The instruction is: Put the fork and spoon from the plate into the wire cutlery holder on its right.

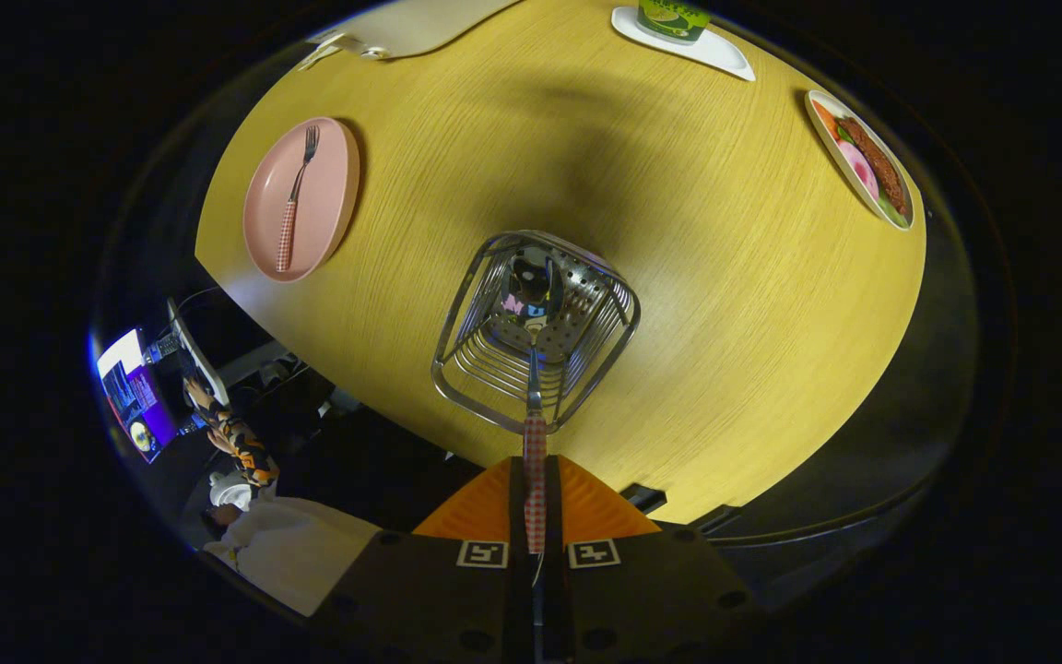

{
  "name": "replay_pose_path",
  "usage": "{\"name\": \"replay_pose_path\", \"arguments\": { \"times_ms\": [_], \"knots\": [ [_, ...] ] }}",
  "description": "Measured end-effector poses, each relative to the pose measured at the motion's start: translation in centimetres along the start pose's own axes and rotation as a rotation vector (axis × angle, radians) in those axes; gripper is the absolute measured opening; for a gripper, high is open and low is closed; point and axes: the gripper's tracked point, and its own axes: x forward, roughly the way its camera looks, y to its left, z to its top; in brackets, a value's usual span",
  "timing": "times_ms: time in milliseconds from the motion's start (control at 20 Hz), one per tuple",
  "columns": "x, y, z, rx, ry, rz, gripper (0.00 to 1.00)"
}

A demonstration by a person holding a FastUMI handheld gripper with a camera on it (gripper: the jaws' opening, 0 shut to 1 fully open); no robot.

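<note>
While the fork [297, 198] lies on the pink plate [328, 221], jaws pinching spoon [534, 406] handle above wire cutlery holder [457, 364]

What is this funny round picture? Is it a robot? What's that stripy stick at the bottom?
No robot here: a person holds a two-finger gripper, and a camera riding on it looks down along the fingers. The checked stick pinched between them is a spoon, its bowl already hanging inside the wire cutlery holder. They stand on a round wooden table. Beyond the holder lies a pink plate with a fork waiting on it. Further off are a plate of food and a green cup.
</note>
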Motion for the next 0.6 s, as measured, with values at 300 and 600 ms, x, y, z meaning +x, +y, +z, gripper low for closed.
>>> {"name": "replay_pose_path", "arguments": {
  "times_ms": [300,600],
  "knots": [
    [0.1,-0.8,0.4,0.051,-0.001,-0.003,0.22],
    [-2.8,0.5,1.4,0.016,-0.161,0.019,0.86]
  ]
}}
